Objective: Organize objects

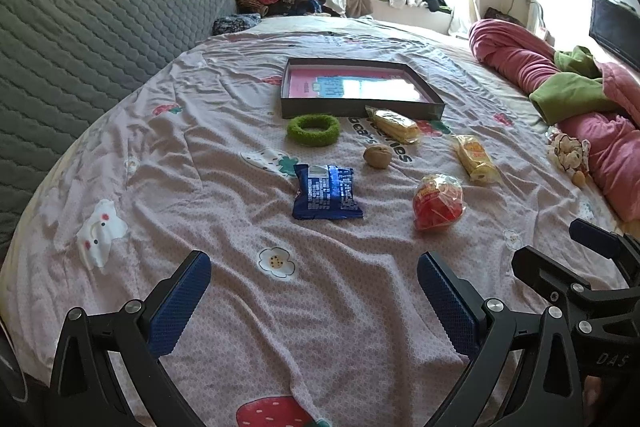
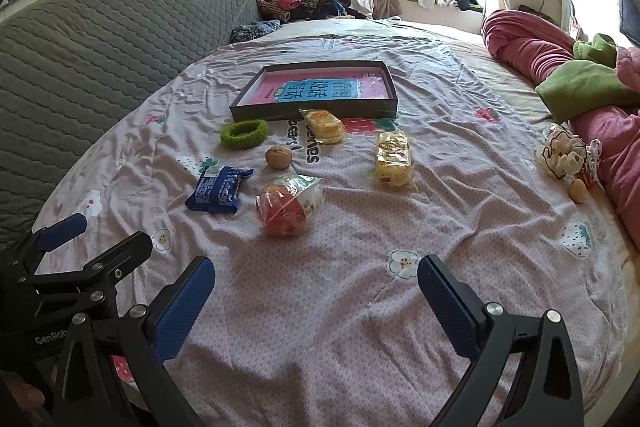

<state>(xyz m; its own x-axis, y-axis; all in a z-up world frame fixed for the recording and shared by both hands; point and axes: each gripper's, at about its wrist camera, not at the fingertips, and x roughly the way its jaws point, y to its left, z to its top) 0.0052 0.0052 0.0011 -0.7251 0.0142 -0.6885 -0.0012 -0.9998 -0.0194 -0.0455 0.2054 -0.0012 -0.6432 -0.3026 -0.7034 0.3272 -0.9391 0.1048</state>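
From the left wrist camera, a bed sheet with bears and strawberries covers the bed. A flat dark box with a pink book inside lies far up at 12 o'clock. Just in front of it sit a green ring and a yellow snack pack, which touches the box. A walnut is near the middle, a blue snack bag lies closer, a red snack bag sits at 1 o'clock, and another yellow pack is at 2 o'clock. Nothing blocks the way. The left gripper is wide apart and holds nothing. From the right wrist camera, the box is again at 12 o'clock, the blue snack bag at 10 o'clock, and the red snack bag just beside it. A pink blanket is piled at 2 o'clock. The right gripper is also wide apart, with only sheet between its blue pads.
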